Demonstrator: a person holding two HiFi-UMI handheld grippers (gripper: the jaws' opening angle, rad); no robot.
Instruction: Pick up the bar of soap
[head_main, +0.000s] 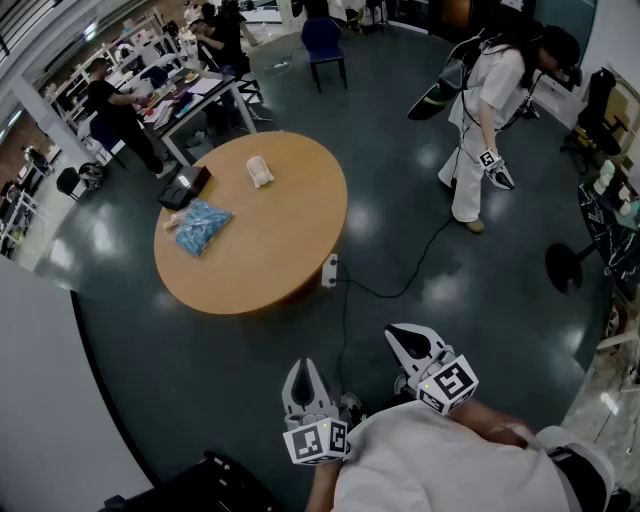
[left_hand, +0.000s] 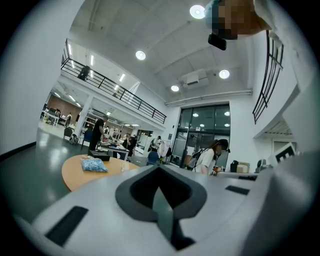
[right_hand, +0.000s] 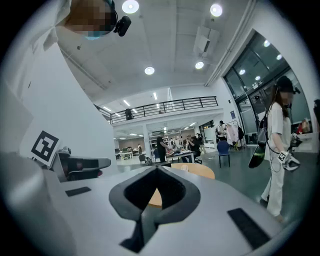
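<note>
The bar of soap (head_main: 260, 171) lies flat on the round wooden table (head_main: 290, 250), near the 12 o'clock side of the top. It is small and pale. Its long side seems to run from about 12 to 6 o'clock in the head view, but it is too small to tell one end from the other.

A blue bag (head_main: 200, 225) lies at about 8 o'clock from the soap, a little apart. A black box (head_main: 185, 187) sits at 9 o'clock from the soap, on the table's edge. Neither touches the soap.

A white plug box (head_main: 330, 270) hangs at the table's rim at 5 o'clock. A black cable (head_main: 400, 288) runs from it over the dark floor. A person in white clothes (head_main: 480, 120) stands at 2 o'clock from the table. A blue chair (head_main: 323, 42) stands at 12 o'clock.

The left gripper (head_main: 303, 366) and the right gripper (head_main: 395, 333) are at 6 o'clock, well apart from the table. The floor and the cable lie between. Each claw is pressed together with nothing in it.
</note>
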